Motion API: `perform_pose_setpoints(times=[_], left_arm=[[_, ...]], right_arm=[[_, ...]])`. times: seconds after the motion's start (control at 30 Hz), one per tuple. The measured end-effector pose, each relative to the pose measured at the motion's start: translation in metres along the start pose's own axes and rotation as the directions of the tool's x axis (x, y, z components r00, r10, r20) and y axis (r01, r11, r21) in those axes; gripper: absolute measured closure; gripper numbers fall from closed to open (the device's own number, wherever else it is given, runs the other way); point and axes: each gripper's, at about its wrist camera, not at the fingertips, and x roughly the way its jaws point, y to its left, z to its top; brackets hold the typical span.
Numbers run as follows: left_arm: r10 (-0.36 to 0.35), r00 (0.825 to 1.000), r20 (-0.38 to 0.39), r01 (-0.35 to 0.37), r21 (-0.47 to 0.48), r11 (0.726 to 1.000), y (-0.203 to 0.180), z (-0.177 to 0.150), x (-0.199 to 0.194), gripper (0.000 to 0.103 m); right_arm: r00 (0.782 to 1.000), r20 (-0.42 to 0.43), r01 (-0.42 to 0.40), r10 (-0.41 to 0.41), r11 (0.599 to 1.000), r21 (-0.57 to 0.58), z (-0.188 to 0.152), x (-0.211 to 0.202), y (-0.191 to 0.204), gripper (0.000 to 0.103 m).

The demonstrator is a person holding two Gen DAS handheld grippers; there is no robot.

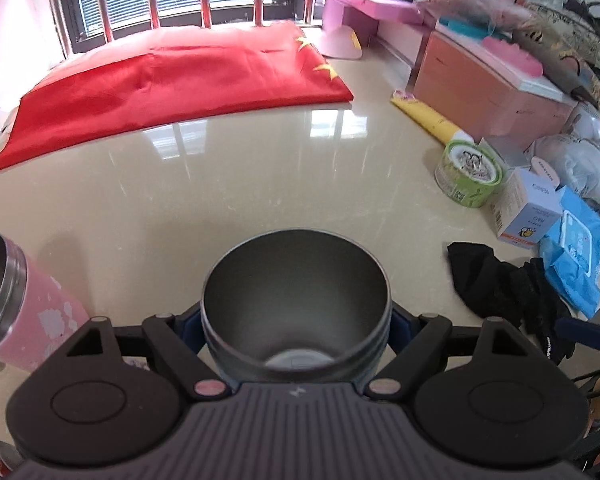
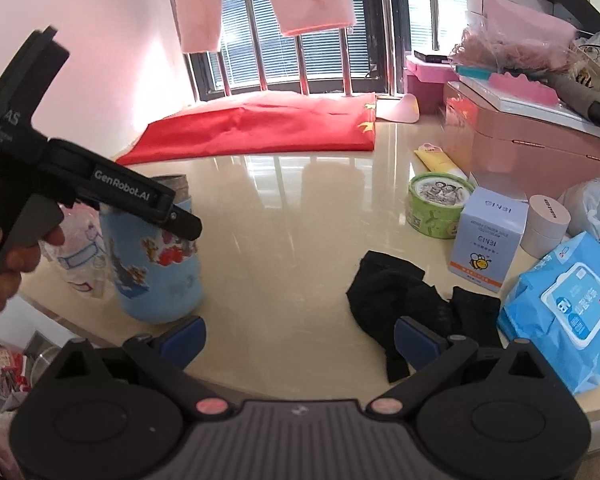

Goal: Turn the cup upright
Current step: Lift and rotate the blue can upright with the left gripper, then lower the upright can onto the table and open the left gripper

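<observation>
In the left wrist view my left gripper (image 1: 296, 320) is shut on a cup (image 1: 296, 304). I look down into its open steel mouth, held between the blue pads. In the right wrist view the same cup (image 2: 156, 256) is light blue with cartoon prints. It stands mouth up on the beige table (image 2: 292, 240), with the left gripper (image 2: 180, 220) clamped near its top. My right gripper (image 2: 300, 338) is open and empty, low over the table's near edge.
A pink steel-rimmed tumbler (image 1: 16, 300) is at the left. A black cloth (image 2: 404, 300), blue wipes pack (image 2: 568, 312), white box (image 2: 488, 236), green tin (image 2: 440, 204) and pink boxes (image 2: 520, 140) crowd the right. A red flag (image 2: 260, 128) lies at the back.
</observation>
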Motion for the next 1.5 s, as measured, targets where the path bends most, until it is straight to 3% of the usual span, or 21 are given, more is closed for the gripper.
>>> perform_pose_setpoints(times=[0.27,0.57,0.73,1.03,1.1,1.17,1.33,1.5], left_arm=[[0.009,0.994,0.112,-0.005,-0.033,0.999,0.005,-0.019,-0.015,0.018],[0.064,0.967,0.248,-0.055,-0.045,0.997,0.002,-0.048,-0.018,0.018],[0.068,0.939,0.336,-0.064,-0.023,0.998,0.000,-0.057,-0.017,0.018],[0.040,0.927,0.372,-0.043,0.000,0.999,0.000,-0.060,-0.013,0.016],[0.034,0.919,0.392,-0.046,0.020,0.999,-0.001,-0.059,-0.018,0.004],[0.052,0.910,0.412,-0.066,0.021,0.998,-0.001,-0.059,-0.024,0.000],[0.025,0.895,0.446,-0.033,0.010,0.999,0.011,-0.064,-0.051,0.000],[-0.019,0.867,0.499,0.013,0.015,1.000,0.029,-0.077,-0.087,0.000]], right_arm=[[1.000,0.022,-0.013,0.012,0.999,0.038,-0.007,-0.006,0.004,0.002],[0.994,0.107,-0.014,0.011,1.000,0.023,-0.016,-0.003,0.016,0.002],[0.987,0.158,0.012,-0.005,0.999,-0.041,-0.023,0.001,0.027,0.002],[0.974,0.226,0.043,-0.030,0.998,-0.052,-0.034,0.000,0.037,0.002],[0.971,0.237,0.051,-0.035,0.997,-0.060,-0.036,0.000,0.039,0.002],[0.969,0.244,0.056,-0.040,0.997,-0.059,-0.037,0.000,0.042,0.002],[0.960,0.279,0.048,-0.034,0.998,-0.044,-0.038,-0.009,0.050,0.002],[0.944,0.330,0.036,-0.020,0.998,-0.042,-0.039,-0.023,0.066,0.002]])
